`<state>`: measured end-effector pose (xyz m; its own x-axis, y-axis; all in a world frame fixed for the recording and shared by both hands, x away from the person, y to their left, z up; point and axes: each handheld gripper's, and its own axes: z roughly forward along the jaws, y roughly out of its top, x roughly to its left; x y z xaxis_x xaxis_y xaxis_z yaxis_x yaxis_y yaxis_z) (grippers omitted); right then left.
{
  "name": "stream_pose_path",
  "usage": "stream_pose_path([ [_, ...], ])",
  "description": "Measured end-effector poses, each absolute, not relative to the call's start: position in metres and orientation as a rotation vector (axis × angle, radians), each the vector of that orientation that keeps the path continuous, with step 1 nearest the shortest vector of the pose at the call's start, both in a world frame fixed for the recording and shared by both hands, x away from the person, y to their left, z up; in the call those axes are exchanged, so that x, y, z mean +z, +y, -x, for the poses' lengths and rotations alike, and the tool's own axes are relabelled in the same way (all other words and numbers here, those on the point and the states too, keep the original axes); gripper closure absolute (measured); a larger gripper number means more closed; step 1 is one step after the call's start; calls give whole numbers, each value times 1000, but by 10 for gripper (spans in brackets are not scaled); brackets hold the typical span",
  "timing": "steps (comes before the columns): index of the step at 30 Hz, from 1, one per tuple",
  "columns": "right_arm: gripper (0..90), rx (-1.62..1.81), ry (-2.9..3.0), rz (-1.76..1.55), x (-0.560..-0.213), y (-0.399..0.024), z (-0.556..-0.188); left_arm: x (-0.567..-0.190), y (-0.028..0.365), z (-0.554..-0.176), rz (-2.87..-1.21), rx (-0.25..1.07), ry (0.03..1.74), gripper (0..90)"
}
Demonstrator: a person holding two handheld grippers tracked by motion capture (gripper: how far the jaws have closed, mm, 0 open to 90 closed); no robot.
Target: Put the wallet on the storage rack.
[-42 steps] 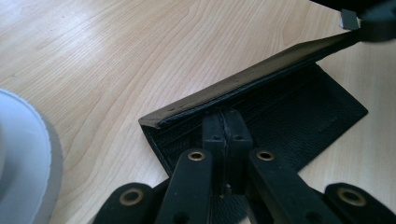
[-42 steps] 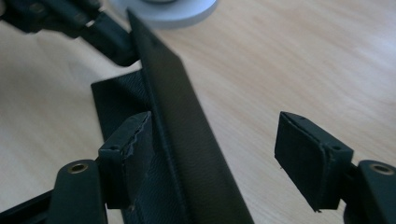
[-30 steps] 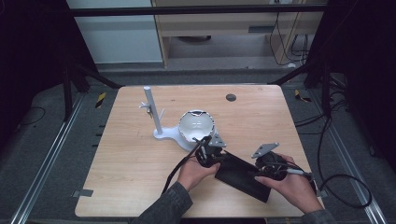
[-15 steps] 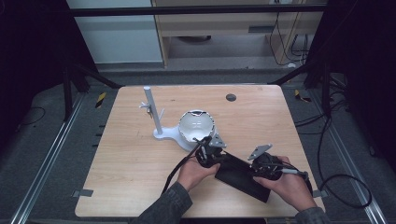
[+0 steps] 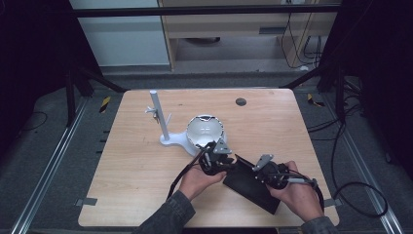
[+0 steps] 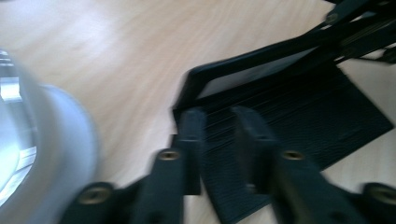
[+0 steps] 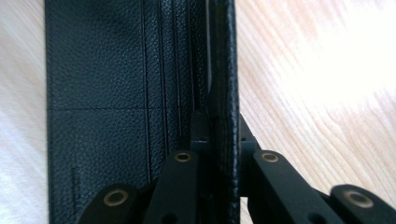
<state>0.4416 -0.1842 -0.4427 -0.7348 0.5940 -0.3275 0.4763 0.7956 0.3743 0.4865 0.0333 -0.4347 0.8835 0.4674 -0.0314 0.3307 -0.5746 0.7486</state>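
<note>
A black leather wallet [image 5: 251,187] lies open on the wooden table [image 5: 136,170] near its front edge, card slots facing up. My right gripper [image 5: 257,174] has just been closing and is now shut on the wallet's raised flap [image 7: 223,70], which stands on edge between the two pads. My left gripper [image 5: 225,163] hovers at the wallet's far left corner; its jaws have just been opening. In the left gripper view the left gripper [image 6: 219,128] shows a gap with the ribbed wallet [image 6: 303,116] behind it and nothing pinched.
A white bowl [image 5: 205,130] sits on a white stand whose upright post [image 5: 159,114] rises at the left, just behind the left gripper. The bowl's rim [image 6: 46,154] is close at the left in the left gripper view. A small dark disc [image 5: 240,102] lies farther back.
The right gripper has edged a little leftward along the wallet, toward the left gripper. The left hand has stayed in place by the bowl.
</note>
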Motion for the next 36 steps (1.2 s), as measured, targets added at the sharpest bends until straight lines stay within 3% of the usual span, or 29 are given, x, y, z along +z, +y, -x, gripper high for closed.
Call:
stream_pose_path([
  [7,847,579,2483,-786,-415,-205,-430,-414,62,-483,-2191,229,507,253],
  [10,847,683,2436,-787,-398,-214,-428,-405,68,-481,-2170,250,451,164],
  [18,847,864,2331,-736,-369,-220,-426,-387,75,-486,-2145,258,450,123],
  [29,847,1035,2274,-702,-375,-222,-428,-381,73,-501,-2130,257,421,122],
  [36,847,1084,2264,-679,-375,-220,-428,-384,62,-514,-2161,180,405,162],
])
